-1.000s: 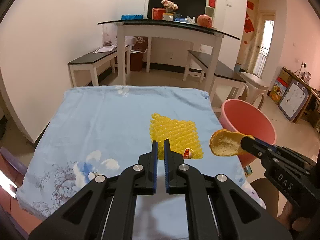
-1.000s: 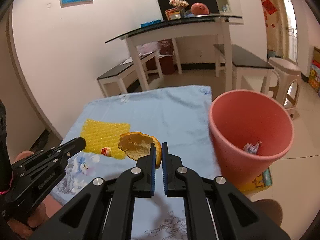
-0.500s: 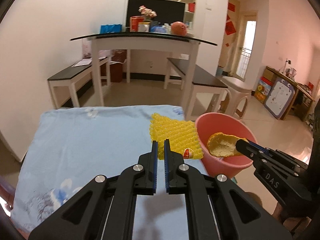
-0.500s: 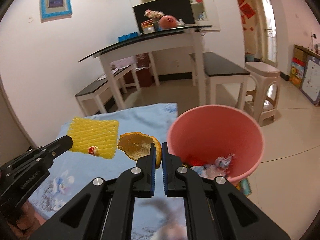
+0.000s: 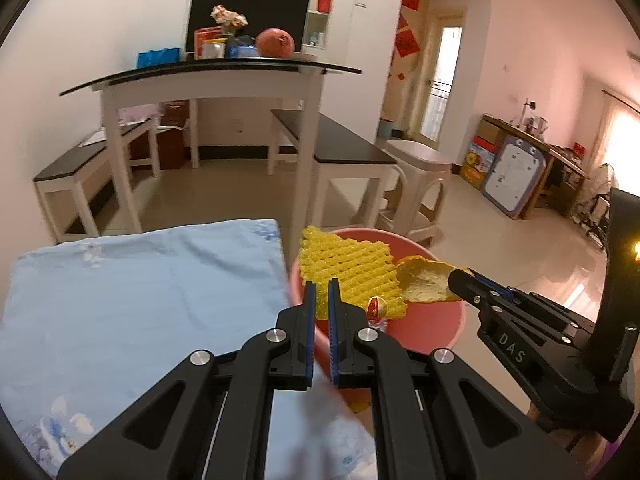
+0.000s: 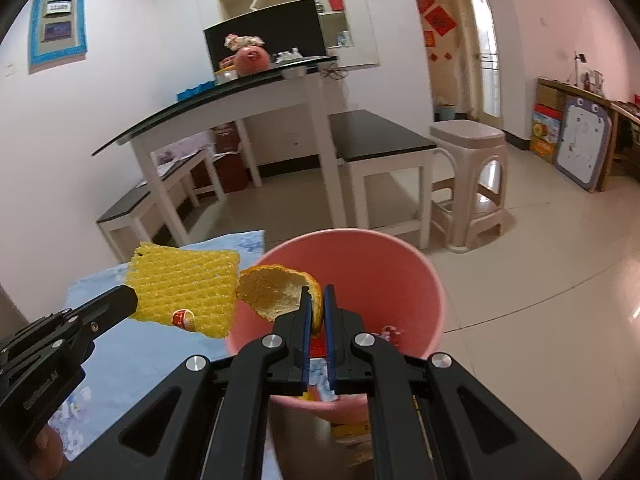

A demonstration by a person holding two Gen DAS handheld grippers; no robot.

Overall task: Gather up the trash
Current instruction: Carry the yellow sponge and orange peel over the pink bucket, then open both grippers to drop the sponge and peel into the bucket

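Trash is pinched in both grippers above the pink bin [image 6: 400, 280]: the left gripper [image 5: 322, 292] fingers clamp a yellow foam net [image 5: 348, 270], the right gripper [image 6: 316, 300] fingers an orange peel [image 6: 276, 290]. This looks like the drop-off step; next, spreading both pairs once each piece hangs inside the bin's rim.

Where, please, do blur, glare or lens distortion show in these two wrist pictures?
Left wrist view: the light blue floral cloth smears near the bottom edge, window glare washes the right side, and dark corners ring the fisheye frame. Right wrist view: the black-topped white table bows, the glossy tiled floor reflects light, while the round pink plastic bin stays sharp.
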